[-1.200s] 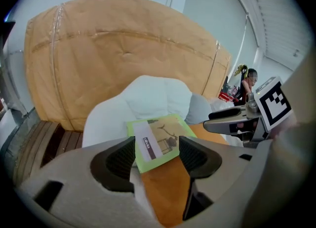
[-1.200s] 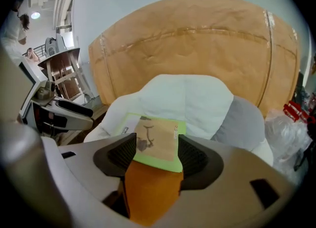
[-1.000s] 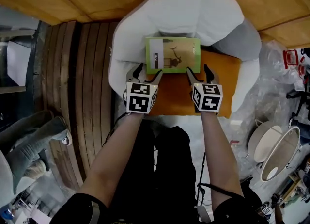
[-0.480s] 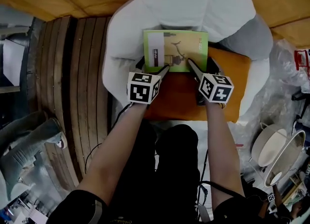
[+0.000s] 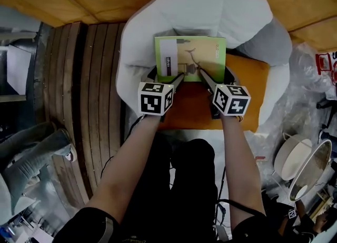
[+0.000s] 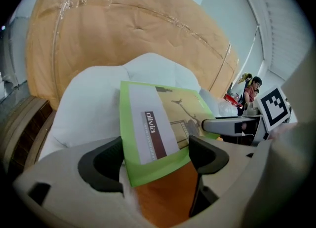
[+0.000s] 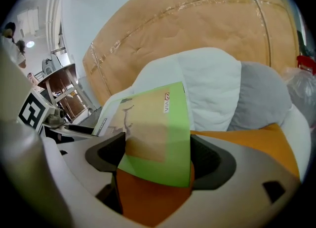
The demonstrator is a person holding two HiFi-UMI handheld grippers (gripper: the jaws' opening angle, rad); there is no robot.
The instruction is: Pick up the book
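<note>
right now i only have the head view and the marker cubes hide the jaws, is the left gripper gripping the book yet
observer: not yet. in the left gripper view the left gripper has just been opening; its jaws stand wide, with a near corner of the book between them, not clamped.
operator: and the right one
observer: same there: the right gripper has just been opening, jaws wide, with the other near corner between them.
operator: can't read the cover
observer: its white band reads "olivia".
</note>
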